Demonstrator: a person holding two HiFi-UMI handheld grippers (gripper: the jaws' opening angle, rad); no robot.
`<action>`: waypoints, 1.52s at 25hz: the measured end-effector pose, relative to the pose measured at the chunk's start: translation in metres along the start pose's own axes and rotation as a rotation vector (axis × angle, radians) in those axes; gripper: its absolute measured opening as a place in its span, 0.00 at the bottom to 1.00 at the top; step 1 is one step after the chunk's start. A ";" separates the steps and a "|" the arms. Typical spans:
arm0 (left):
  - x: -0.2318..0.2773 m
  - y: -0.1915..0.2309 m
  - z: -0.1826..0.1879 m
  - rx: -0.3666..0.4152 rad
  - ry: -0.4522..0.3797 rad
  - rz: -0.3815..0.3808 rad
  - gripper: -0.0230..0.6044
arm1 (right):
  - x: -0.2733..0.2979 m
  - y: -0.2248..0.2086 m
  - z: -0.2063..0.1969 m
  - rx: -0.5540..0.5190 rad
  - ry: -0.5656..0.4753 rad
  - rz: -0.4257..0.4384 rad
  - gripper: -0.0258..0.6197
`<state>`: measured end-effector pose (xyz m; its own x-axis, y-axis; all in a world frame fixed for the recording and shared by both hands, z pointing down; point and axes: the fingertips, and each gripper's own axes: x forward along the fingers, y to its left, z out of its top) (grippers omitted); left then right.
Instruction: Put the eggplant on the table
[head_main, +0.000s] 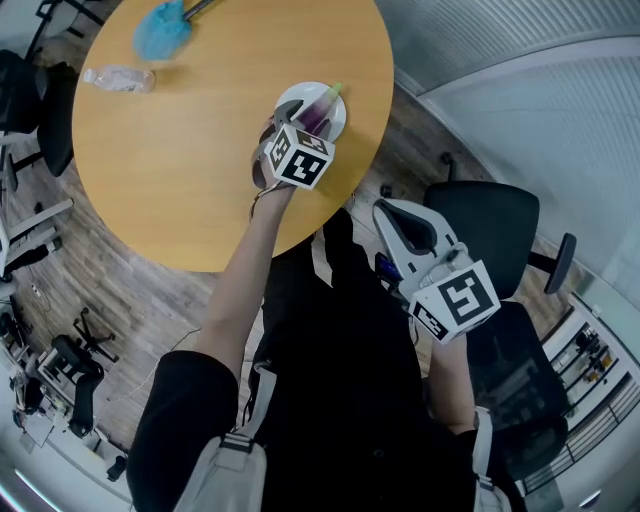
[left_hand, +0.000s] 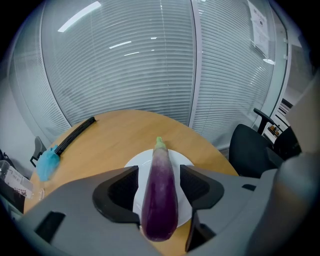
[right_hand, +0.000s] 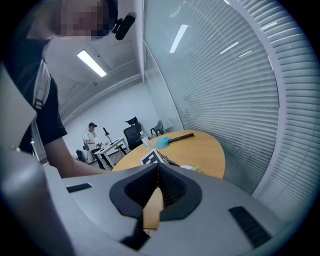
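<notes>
The left gripper (left_hand: 159, 175) is positioned over the white plate (left_hand: 137, 162), angled steeply down. Its jaws stand wide apart. The eggplant (left_hand: 160, 195) lies lengthwise between them, and a strip of plate shows on each side of it, so neither pad presses on it and the tool grips nothing.

The eggplant rests on the plate. Its green stem points to the far side, and its thick purple end lies nearest the gripper and reaches past the near rim of the plate. The plate sits on the round wooden table (head_main: 200, 120), near the table's near-right edge.

The right gripper (right_hand: 158, 172) is held off the table, to the near right and above the person's lap, just beside a black office chair (head_main: 490, 230). Its jaws are closed together and hold nothing; only a narrow wedge of table shows below the point where the pads meet.

Other items on the table:
- A blue duster (head_main: 165, 30) with a dark handle lies at the far edge.
- A clear plastic bottle (head_main: 120, 78) lies on its side at the far left.

Both are well apart from the plate.
</notes>
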<state>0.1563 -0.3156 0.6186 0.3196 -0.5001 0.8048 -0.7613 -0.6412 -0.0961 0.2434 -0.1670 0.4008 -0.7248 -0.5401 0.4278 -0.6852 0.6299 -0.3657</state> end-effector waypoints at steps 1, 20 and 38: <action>-0.002 -0.001 0.001 0.000 -0.003 0.002 0.44 | -0.002 0.000 0.000 -0.002 -0.004 0.001 0.07; -0.110 -0.042 0.014 -0.070 -0.120 0.016 0.42 | -0.022 0.017 0.008 -0.064 -0.041 0.042 0.07; -0.201 -0.059 -0.011 -0.146 -0.238 0.009 0.11 | -0.017 0.026 0.006 -0.108 0.001 0.037 0.07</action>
<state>0.1306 -0.1711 0.4685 0.4232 -0.6390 0.6423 -0.8324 -0.5542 -0.0029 0.2377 -0.1451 0.3788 -0.7492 -0.5151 0.4163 -0.6464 0.7059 -0.2896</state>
